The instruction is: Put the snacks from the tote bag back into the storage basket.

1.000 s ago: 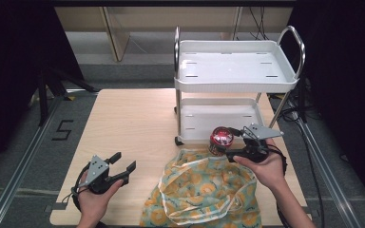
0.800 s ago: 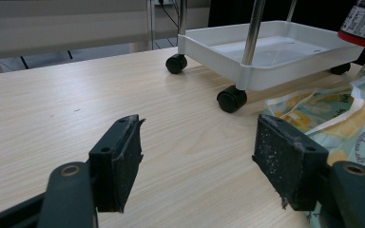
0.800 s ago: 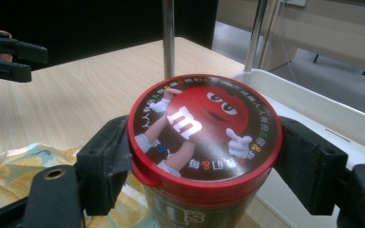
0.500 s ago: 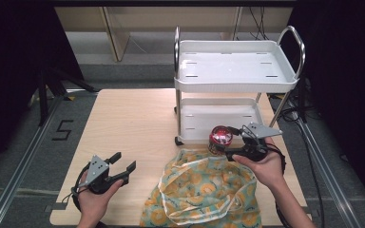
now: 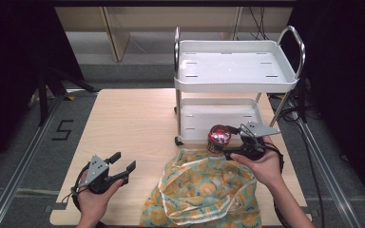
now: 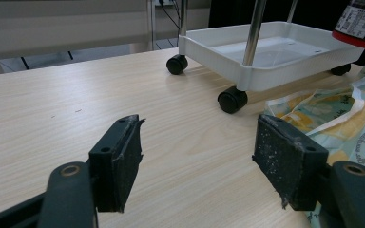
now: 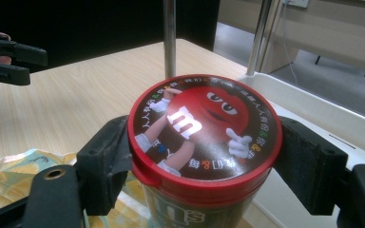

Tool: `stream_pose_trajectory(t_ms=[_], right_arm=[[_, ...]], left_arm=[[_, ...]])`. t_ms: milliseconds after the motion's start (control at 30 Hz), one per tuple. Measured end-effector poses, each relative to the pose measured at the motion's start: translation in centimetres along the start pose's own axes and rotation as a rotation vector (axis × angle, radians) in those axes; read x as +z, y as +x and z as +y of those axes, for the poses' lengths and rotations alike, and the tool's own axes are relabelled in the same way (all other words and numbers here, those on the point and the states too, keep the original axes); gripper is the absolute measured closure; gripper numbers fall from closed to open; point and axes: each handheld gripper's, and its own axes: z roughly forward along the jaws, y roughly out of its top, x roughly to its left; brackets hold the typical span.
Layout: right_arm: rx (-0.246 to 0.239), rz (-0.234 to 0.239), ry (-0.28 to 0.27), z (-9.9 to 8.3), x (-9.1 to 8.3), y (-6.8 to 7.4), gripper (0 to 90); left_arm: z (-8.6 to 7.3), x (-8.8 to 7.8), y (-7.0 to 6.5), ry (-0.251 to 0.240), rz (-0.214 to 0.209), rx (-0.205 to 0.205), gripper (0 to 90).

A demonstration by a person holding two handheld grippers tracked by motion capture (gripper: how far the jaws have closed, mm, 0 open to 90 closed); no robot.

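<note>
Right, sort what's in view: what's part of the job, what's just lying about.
In the job, likely:
- right gripper, shut on the candy tub
- patterned bag
- white cart

Lying about:
- left gripper, open, holding nothing
- cables behind the cart

The light is even and comes from above; the wooden surface [image 5: 138, 123] is bright, while the room at both sides is almost black. Shadows are soft. A white glare spot sits on the red lid [image 7: 204, 126]. The near claw pads [image 6: 119, 161] look slightly blurred.
</note>
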Motion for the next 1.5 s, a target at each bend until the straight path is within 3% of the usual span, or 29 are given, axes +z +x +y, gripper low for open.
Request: stream_pose_trajectory(t_ms=[233, 700, 967, 1033, 1300, 1400, 1433, 1500], right_arm=[[-0.008, -0.015, -0.015, 0.1, 0.2, 0.0, 26.1], [0.005, -0.006, 0.008, 0.2, 0.3, -0.3, 26.2], [-0.003, -0.017, -0.016, 0.2, 0.9, -0.2, 26.2], [-0.014, -0.009, 0.009, 0.3, 0.8, -0.3, 26.2], [-0.016, -0.001, -0.009, 0.5, 1.3, -0.4, 26.2], [0.01, -0.003, -0.01, 0.6, 1.5, -0.1, 26.2], [-0.012, -0.007, 0.002, 0.7, 1.4, -0.2, 26.1], [0.002, -0.008, -0.003, 0.6, 1.5, -0.1, 26.2]], left_arm=[[0.0, 0.0, 0.2, -0.008, -0.003, 0.003, 32.4], [0.1, -0.1, 0.3, -0.004, 0.005, 0.0, 32.4], [0.1, -0.1, 0.3, -0.007, 0.004, 0.0, 32.4], [0.1, -0.1, 0.3, -0.005, 0.004, 0.0, 32.4], [0.1, -0.1, 0.3, -0.006, 0.004, 0.001, 32.4], [0.1, -0.1, 0.3, -0.004, 0.005, 0.002, 32.4], [0.1, -0.1, 0.3, -0.004, 0.005, 0.001, 32.4], [0.1, -0.1, 0.3, -0.005, 0.004, 0.001, 32.4]])
